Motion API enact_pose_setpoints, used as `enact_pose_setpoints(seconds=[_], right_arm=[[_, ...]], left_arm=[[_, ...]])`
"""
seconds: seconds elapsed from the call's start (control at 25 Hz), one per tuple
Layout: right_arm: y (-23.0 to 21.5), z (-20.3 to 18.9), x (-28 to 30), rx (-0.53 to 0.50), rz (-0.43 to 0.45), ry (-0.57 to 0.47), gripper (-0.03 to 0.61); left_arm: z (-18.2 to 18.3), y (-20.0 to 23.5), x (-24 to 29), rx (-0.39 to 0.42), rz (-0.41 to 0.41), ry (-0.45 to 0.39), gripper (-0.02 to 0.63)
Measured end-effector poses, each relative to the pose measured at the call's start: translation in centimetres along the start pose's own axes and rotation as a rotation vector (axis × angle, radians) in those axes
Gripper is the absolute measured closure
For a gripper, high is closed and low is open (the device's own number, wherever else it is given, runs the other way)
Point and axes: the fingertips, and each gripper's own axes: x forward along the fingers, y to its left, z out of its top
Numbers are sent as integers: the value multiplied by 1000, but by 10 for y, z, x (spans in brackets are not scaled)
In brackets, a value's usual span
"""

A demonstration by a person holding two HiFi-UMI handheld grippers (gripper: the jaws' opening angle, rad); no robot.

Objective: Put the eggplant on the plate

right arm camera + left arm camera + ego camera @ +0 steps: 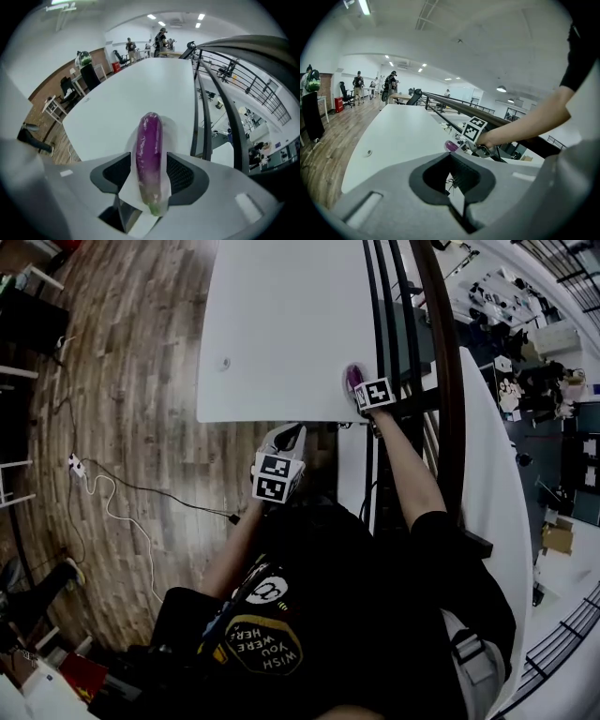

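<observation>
With the right gripper (150, 180) pinching the eggplant (149, 140) lengthwise in its jaws above the white surface's (281, 324) near corner, and the left gripper (457, 180) empty with jaws pressed together, no plate shows, so hold firm and level while finding one.

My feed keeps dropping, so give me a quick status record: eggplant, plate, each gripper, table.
eggplant: purple, lying lengthwise between the right gripper's jaws, at the table's near right corner; resting or lifted, cannot tell
right gripper: jaws closed on the eggplant
left gripper: jaws together, nothing between them, held off the table's near edge
table: white, with a small round fitting near its left edge
plate: not in any view
</observation>
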Motion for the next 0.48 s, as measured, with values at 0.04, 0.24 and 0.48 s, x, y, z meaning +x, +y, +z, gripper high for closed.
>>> enact_pose_setpoints(seconds=[0.04,0.24,0.48], right_arm=[[1,-1,-11,34,0,-46,334],[29,-23,-120,163,28,-398,400],[81,-42,-306,204,-24,-940,575]], left_arm=[[3,1,-3,6,3,-8,609],[37,-14,-25,75,-12,-91,609],[120,-72,-52,229,-93,-285,609]])
